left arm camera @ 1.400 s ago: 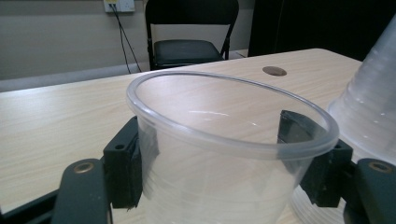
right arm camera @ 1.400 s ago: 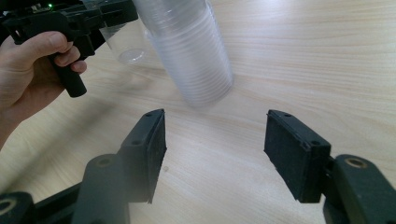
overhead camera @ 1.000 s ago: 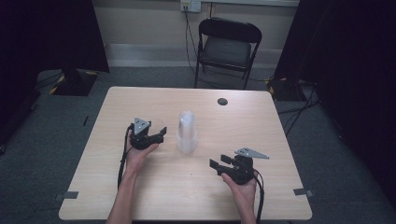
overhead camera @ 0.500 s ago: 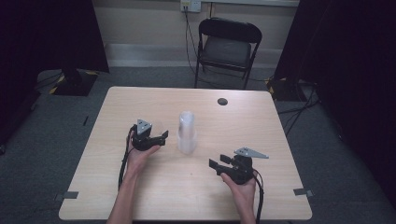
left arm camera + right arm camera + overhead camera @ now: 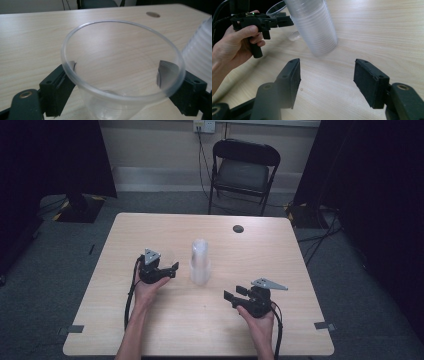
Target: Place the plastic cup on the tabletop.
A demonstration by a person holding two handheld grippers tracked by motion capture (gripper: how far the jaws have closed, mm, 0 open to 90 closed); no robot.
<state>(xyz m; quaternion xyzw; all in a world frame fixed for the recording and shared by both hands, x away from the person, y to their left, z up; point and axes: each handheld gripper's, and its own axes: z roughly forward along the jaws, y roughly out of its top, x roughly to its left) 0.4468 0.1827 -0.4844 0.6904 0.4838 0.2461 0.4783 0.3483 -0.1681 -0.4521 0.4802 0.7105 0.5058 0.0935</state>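
Your left gripper holds one clear cup, probably pulled off the stack. Your right gripper waits open and empty; many cups remain.

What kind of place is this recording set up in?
Likely a lab or studio for recording: a bare wooden table on grey carpet, black curtains on both sides, a folding chair against the wall, tape marks on the floor.

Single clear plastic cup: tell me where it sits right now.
The single clear plastic cup sits between the jaws of the left gripper, just left of the stack of cups mid-table in the high view.
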